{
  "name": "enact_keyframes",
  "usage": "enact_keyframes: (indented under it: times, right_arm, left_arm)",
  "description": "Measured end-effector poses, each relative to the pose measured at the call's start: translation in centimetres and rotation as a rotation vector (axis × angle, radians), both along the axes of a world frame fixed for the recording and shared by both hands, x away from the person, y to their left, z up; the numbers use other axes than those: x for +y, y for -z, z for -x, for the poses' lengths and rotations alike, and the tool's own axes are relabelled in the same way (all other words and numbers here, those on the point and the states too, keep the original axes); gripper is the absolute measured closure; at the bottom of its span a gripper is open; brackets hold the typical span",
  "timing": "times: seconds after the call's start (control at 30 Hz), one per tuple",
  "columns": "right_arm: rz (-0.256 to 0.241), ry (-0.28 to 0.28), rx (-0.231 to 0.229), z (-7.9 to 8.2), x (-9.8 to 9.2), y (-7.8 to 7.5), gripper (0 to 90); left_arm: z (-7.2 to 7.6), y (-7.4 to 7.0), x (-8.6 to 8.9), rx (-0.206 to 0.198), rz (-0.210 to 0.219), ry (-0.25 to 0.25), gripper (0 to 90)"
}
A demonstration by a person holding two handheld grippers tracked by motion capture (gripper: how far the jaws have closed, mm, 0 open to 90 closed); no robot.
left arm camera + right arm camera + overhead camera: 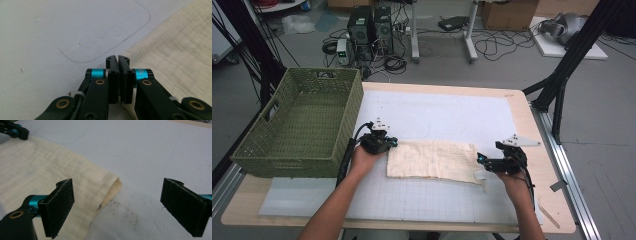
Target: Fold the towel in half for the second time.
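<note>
- The cream, grid-patterned folded cloth (432,161) lies flat on the white gridded mat (447,117), near the front middle of the wooden table (532,130), with 1 gripper at each short end.
- The left gripper (388,143) sits at the cloth's far left corner with its jaws pressed together; whether a layer of cloth is pinched between them I cannot tell, since the tips hide the edge in the left gripper view.
- The right gripper (117,207) has its jaws wide apart, straddling the cloth's right edge, where the layers curl open at the fold.
- To do this step well, lower the right jaws so 1 pad slides under all layers at that corner, then close squarely before lifting.
- Keep both ends level so the fold stays neat.
- The green woven basket (299,122) stands empty just left of the mat.
</note>
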State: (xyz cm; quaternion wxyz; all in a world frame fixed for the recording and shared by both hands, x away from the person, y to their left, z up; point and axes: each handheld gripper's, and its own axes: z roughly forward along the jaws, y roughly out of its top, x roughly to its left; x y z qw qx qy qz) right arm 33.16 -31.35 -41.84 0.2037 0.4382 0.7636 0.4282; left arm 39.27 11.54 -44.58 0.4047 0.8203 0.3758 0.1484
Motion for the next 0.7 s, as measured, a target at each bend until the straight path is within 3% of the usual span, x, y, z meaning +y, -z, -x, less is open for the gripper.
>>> enact_keyframes:
  times: [0.07,0.1,0.17,0.27,0.4,0.53,0.63,0.7]
  right_arm:
    - [-0.014,-0.011,0.025,-1.6,0.4,-0.1,11.7]
    - [-0.01,-0.024,0.036,-2.3,0.7,-0.2,19.1]
    - [0.042,-0.072,0.053,-3.6,1.4,-0.2,32.8]
    - [0.082,-0.095,0.122,-5.0,2.1,0.6,38.9]
    - [0.092,-0.132,0.144,-5.7,2.7,1.4,51.3]
    - [0.15,-0.171,0.176,-5.8,3.0,1.9,65.9]
    - [0.138,-0.207,0.189,-5.7,3.0,2.0,84.3]
    - [0.137,-0.215,0.189,-5.8,3.0,2.0,86.2]
  left_arm:
    - [0.0,0.0,0.2,0.012,0.013,-0.005,86.9]
    - [0.0,0.0,0.2,0.011,0.017,-0.008,86.9]
    - [0.0,0.0,0.2,0.005,0.018,-0.006,87.0]
    - [0.0,-0.2,0.4,0.0,0.033,-0.015,87.1]
    - [0.0,-0.1,0.5,0.007,0.034,-0.011,87.1]
    - [0.0,-0.1,0.5,0.009,0.04,-0.009,87.1]
    - [0.0,0.0,0.6,0.017,0.04,-0.003,87.3]
    - [0.0,-0.1,0.7,0.017,0.045,-0.009,87.5]
